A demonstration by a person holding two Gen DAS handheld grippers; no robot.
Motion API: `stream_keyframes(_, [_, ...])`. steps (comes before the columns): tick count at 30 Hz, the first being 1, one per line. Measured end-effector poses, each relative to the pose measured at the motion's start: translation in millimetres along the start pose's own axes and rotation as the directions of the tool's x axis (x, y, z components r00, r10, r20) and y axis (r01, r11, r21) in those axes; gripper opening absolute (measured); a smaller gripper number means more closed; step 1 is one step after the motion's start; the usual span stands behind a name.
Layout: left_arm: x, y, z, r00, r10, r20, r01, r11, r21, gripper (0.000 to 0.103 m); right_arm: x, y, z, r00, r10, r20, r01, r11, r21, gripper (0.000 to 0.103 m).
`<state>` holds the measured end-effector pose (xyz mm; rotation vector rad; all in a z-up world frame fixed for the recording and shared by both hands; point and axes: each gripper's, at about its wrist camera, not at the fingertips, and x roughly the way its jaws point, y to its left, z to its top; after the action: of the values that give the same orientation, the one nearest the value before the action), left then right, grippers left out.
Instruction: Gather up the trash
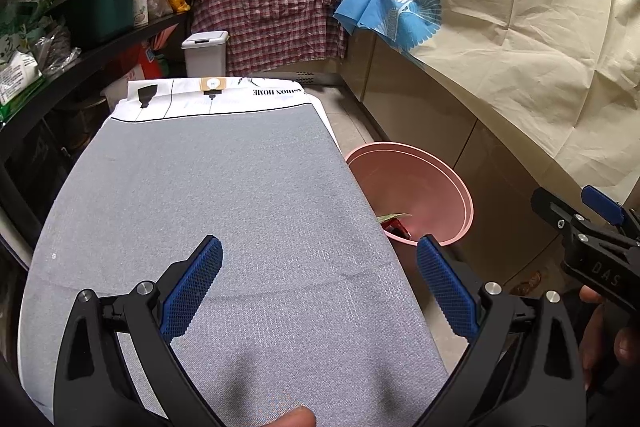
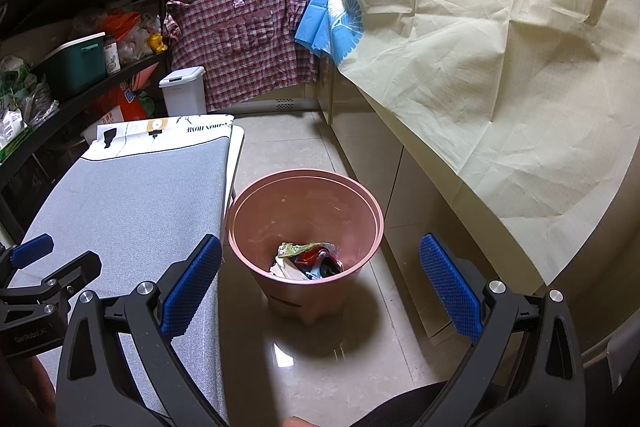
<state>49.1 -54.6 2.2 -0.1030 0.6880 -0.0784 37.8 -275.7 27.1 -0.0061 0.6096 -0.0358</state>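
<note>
Crumpled wrappers (image 2: 308, 261) inside round pink plastic bin (image 2: 362, 203) on floor beside grey-clothed bench (image 1: 224, 211) — left gripper (image 1: 319, 279), right gripper (image 2: 320, 279) fingers wide, empty.

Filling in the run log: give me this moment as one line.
left gripper: open, empty, over grey cloth-covered table | right gripper: open, empty | crumpled wrappers in round pink plastic bin

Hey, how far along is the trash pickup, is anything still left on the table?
It looks nearly done. Crumpled wrappers already lie at the bottom of the pink bin on the floor. Nothing is in hand: the left gripper and right gripper both have their jaws open and empty. The grey table cover shows no trash in either view.
</note>
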Motion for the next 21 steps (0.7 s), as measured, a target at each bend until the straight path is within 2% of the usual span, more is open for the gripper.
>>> stream_keyframes(21, [-0.7,-2.6,-3.0,1.000,-0.017,0.014,0.017,1.000,0.022,0.094,-0.6,-0.1,-0.2,1.000,0.000,0.000,0.000,1.000,-0.004,0.097])
